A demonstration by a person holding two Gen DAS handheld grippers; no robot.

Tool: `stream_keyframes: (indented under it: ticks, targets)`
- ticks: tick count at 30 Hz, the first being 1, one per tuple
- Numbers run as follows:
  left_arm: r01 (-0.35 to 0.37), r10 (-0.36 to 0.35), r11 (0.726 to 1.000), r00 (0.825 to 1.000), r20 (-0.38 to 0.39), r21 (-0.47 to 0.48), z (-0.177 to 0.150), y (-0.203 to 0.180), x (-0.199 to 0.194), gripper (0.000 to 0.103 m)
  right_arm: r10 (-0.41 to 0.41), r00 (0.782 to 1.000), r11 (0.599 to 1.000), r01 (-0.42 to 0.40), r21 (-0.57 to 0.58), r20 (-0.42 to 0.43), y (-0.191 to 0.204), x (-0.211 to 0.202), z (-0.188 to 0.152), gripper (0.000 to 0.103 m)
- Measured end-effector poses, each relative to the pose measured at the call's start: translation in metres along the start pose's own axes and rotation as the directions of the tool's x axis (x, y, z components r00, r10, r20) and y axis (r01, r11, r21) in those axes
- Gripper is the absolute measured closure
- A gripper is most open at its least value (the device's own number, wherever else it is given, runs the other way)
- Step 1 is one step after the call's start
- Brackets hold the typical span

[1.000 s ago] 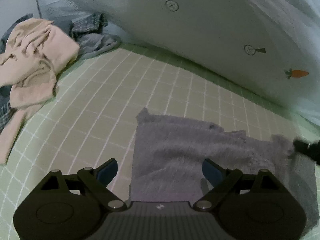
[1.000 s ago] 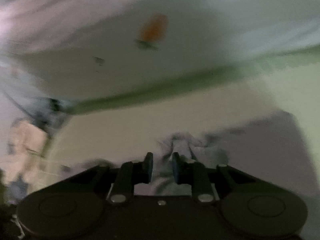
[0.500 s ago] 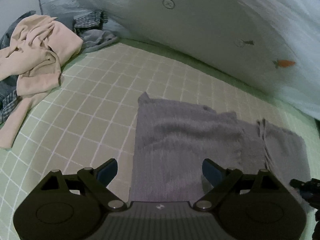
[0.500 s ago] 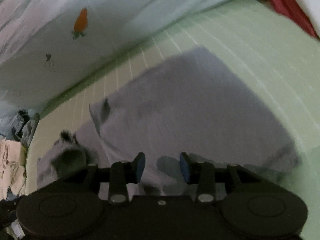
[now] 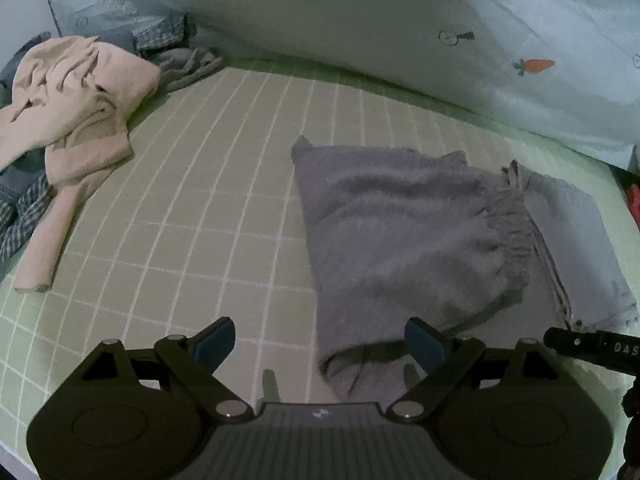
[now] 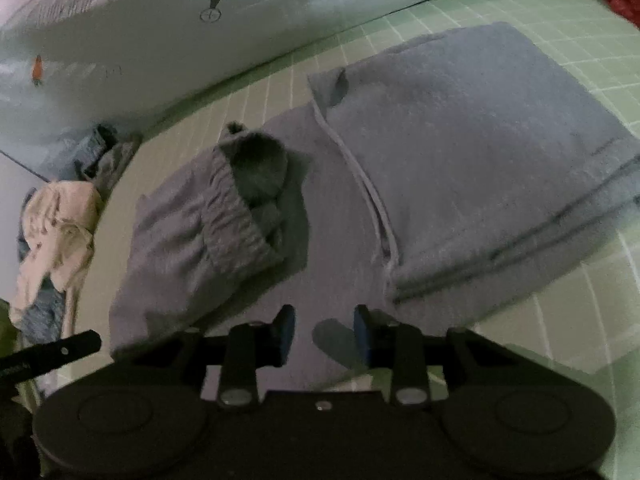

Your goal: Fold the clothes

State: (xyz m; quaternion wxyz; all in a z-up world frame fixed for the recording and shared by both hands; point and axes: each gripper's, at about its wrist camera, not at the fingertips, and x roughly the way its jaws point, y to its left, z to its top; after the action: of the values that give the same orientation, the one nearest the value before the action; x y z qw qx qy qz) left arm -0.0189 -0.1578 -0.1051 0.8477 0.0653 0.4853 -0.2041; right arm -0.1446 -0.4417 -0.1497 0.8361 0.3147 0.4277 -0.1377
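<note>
1. On the green checked sheet (image 5: 224, 216) lie the grey trousers (image 5: 404, 236), partly folded: one end is turned over onto the rest, so the gathered waistband (image 6: 228, 216) rests on top of the cloth near the middle.
2. I judge that the fold is made this way to shorten the trousers. The layered half (image 6: 480, 152) on the right side already lies flat, with its edges stacked one on another.
3. The task seems to be in the middle. One more fold is probably needed, and the upper layer with the waistband is somewhat wrinkled.
4. The left gripper (image 5: 320, 344) is wide open and holds nothing. Its right finger is just over the near corner of the trousers, and its left finger is over the bare sheet. I cannot tell if it touches the cloth.
5. The right gripper (image 6: 324, 334) is open only to a moderate gap and is also empty. It is over the near edge of the trousers, between the waistband part and the flat part. Contact with the cloth is not clear.
6. To the left, well apart from the trousers, a beige garment (image 5: 72, 96) lies in a heap with a striped cloth (image 5: 24, 216) beside it; I think these wait for folding.
7. Behind all this a pale bedcover (image 5: 400, 32) with small carrot prints rises along the far edge of the sheet.
</note>
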Motion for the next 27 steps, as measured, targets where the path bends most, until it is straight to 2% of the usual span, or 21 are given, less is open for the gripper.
stream_keyframes:
  ticks: [2, 5, 13, 20, 27]
  targets:
    - [0.010, -0.010, 1.000, 1.000, -0.008, -0.002, -0.002, 0.005, 0.001, 0.011, -0.050, 0.999, 0.999, 0.050, -0.008, 0.018, 0.005, -0.006, -0.004, 0.050]
    - [0.032, -0.032, 0.999, 0.999, -0.023, -0.011, -0.004, 0.011, 0.004, 0.011, -0.127, 0.991, 0.991, 0.128, -0.025, 0.044, 0.007, -0.019, -0.011, 0.037]
    - [0.090, -0.090, 0.996, 0.996, -0.026, -0.022, 0.004, 0.018, 0.020, 0.011, -0.280, 0.957, 0.958, 0.283, -0.031, 0.078, 0.002, -0.039, -0.023, 0.010]
    - [0.146, -0.150, 0.986, 0.988, -0.044, -0.076, 0.017, 0.022, 0.043, 0.011, -0.369, 0.927, 0.929, 0.369, 0.003, 0.075, -0.007, -0.049, -0.030, 0.004]
    - [0.166, -0.176, 0.979, 0.982, -0.072, -0.122, 0.019, 0.022, 0.063, 0.011, -0.427, 0.902, 0.904, 0.427, 0.019, 0.062, -0.019, -0.056, -0.037, 0.001]
